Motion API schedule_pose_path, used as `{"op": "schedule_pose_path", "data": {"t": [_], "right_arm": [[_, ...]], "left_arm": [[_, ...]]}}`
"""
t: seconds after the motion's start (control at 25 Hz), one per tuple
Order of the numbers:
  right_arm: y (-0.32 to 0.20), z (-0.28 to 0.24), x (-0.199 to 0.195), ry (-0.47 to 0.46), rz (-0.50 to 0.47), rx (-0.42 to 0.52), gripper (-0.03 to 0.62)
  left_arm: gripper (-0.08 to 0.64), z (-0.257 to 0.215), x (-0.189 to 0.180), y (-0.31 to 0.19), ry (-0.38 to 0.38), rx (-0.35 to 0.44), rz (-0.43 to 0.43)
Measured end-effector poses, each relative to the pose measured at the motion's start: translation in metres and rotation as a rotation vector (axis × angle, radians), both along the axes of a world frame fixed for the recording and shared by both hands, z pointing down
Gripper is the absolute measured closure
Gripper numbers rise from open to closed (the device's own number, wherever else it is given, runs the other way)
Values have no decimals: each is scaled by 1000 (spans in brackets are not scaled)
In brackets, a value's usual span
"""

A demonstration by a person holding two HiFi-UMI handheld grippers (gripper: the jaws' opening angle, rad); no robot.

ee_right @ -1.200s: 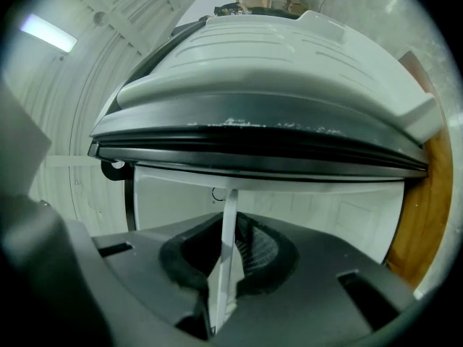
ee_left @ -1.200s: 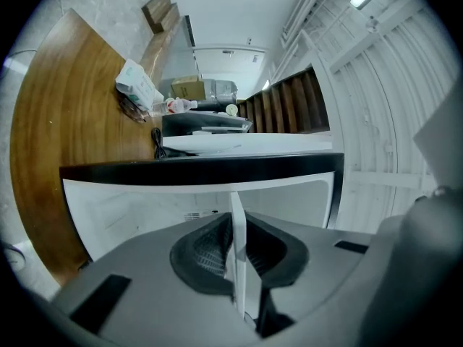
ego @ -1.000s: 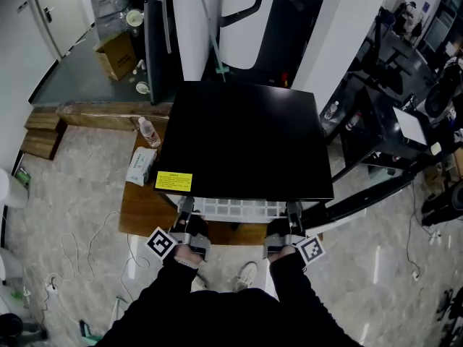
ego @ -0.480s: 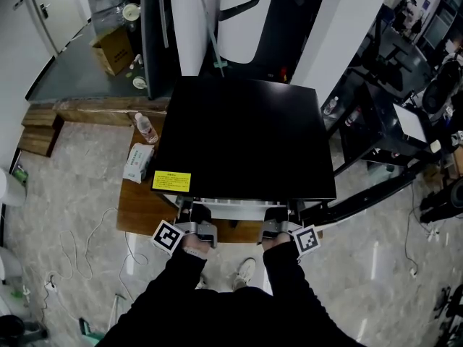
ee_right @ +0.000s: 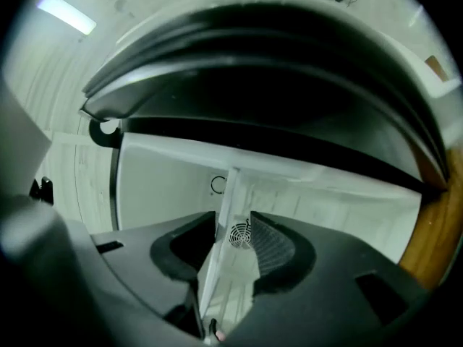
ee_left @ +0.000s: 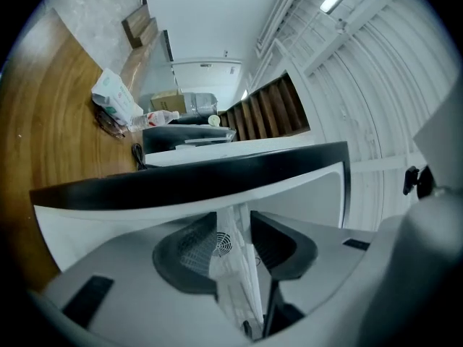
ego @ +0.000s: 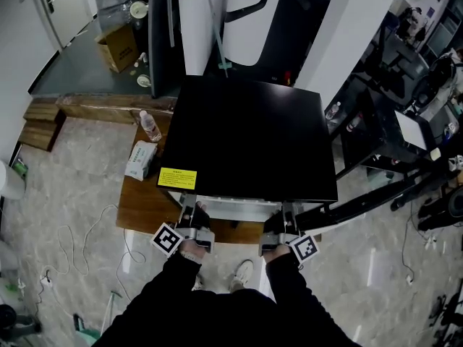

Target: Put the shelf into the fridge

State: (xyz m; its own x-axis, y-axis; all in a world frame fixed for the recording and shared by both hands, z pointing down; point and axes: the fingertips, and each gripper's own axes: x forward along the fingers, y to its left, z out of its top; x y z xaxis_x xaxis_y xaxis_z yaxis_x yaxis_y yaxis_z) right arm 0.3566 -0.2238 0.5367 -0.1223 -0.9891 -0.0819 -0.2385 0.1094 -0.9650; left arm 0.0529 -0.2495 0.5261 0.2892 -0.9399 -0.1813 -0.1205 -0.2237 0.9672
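The black fridge (ego: 249,136) is seen from above, its open front facing me. Only a narrow white strip of the shelf (ego: 239,207) shows under the fridge's top edge. My left gripper (ego: 189,219) is at the strip's left end and my right gripper (ego: 286,219) at its right end. In the left gripper view the shelf's edge (ee_left: 233,266) stands between the jaws of the left gripper (ee_left: 233,248), which are opening. In the right gripper view the shelf (ee_right: 221,251) lies between the jaws of the right gripper (ee_right: 233,244), also opening, with a gap beside one pad.
The fridge stands on a wooden platform (ego: 141,204) with a tissue pack (ego: 139,160) and a water bottle (ego: 150,126) at its left. A yellow label (ego: 177,177) marks the fridge top. A black desk frame (ego: 376,186) runs at the right. Cables (ego: 79,244) lie on the floor.
The shelf has slid deeper into the fridge, so much less of its white grid shows. Both grippers stayed at its front edge, close under the fridge top.
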Motion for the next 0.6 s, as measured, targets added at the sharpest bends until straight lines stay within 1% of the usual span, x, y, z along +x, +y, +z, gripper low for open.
{"op": "schedule_pose_path", "data": {"t": [0.04,0.12,0.16,0.2,0.24,0.32,0.36,0.4,0.44,0.48,0.52,0.6], "right_arm": [[11,3,-7,8,-30,0,437],[32,5,-22,42,-95,1,436],[41,4,-31,69,-134,3,439],[51,3,-42,104,-181,5,458],[61,1,-54,149,-236,6,484],[80,-2,-77,275,-354,12,550],[89,-5,-87,347,-407,24,566],[97,-10,-95,419,-454,46,574],[104,-15,-104,494,-494,78,578],[111,-21,-112,577,-529,116,578],[117,-27,-120,667,-559,156,580],[128,-38,-137,835,-601,230,584]], "left_arm": [[413,4,0,10,-14,-2,21],[413,13,1,34,-65,-16,62],[413,17,3,46,-105,-19,87],[413,17,6,59,-161,-8,122],[413,14,11,71,-239,20,165],[413,2,26,96,-449,104,261],[416,-4,32,107,-559,141,296],[434,-9,36,117,-650,173,318],[485,-15,38,125,-719,205,329],[534,-22,39,132,-772,236,337],[554,-27,40,139,-822,265,347],[554,-37,43,149,-927,315,361]]}}
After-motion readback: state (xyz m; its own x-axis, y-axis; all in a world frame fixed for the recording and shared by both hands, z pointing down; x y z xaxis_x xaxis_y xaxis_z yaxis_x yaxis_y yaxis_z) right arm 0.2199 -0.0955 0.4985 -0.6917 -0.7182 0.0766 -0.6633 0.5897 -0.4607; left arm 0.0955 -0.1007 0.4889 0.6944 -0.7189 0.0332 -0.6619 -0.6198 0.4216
